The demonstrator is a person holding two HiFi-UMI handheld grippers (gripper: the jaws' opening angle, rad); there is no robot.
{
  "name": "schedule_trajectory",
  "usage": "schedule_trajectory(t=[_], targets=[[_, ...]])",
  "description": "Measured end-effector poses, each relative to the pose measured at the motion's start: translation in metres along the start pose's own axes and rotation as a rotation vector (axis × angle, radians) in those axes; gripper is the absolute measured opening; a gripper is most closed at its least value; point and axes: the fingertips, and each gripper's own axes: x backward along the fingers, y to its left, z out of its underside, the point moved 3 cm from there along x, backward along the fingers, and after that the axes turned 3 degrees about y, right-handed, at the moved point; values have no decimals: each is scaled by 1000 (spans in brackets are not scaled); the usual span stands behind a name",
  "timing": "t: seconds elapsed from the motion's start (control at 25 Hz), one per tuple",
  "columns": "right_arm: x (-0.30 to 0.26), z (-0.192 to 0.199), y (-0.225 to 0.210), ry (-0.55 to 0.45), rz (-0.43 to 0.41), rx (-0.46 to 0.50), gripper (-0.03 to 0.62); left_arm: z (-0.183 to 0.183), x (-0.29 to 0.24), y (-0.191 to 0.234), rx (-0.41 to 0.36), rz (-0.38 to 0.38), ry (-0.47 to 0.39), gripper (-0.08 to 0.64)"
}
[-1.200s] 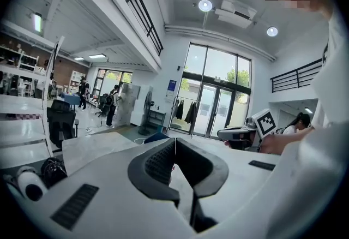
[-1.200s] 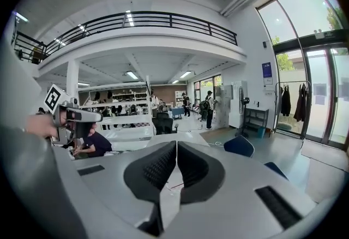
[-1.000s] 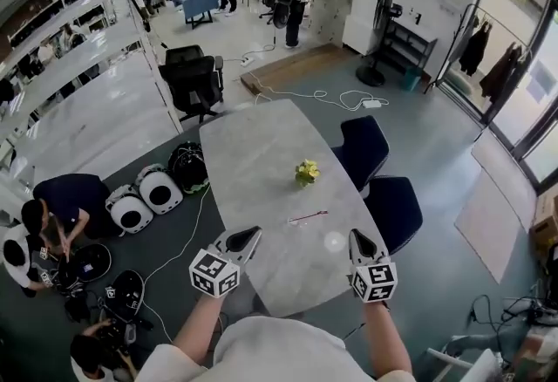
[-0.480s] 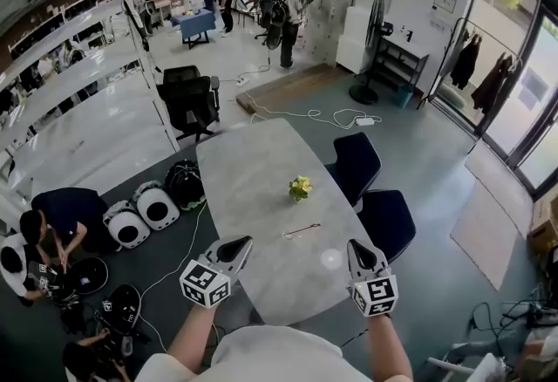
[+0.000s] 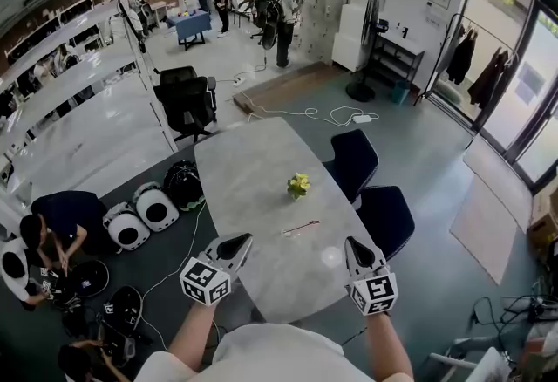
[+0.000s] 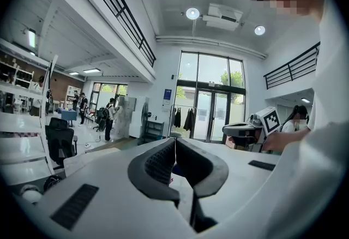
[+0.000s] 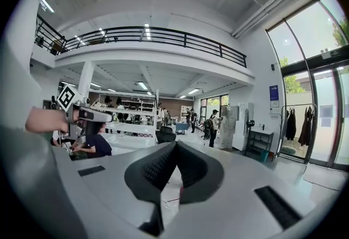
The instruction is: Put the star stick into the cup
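grey table (image 5: 253, 153) with two blue chairs (image 5: 353, 160) along its right side, left gripper (image 5: 235, 242) and right gripper (image 5: 356, 245) over near end, both jaws closed on nothing, yellow flowers (image 5: 298, 186) mid-table, cup (image 5: 331, 258) by right gripper, star stick (image 5: 301, 227) flat between flowers and cup

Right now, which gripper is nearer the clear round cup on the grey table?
Right. The right gripper hovers just right of the clear round cup; the left gripper is farther off, to its left.
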Motion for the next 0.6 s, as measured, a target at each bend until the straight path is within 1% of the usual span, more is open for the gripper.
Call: schedule_trajectory(t=[0.32, 0.48, 0.6], targets=[[3, -6, 7, -3, -3, 3, 5, -5, 3, 1, -1, 2, -4, 20], [-1, -5, 10, 0, -3, 25, 5, -1, 1, 5, 4, 1, -2, 20], [-6, -3, 8, -1, -7, 21, 5, 2, -3, 9, 8, -1, -1, 20]])
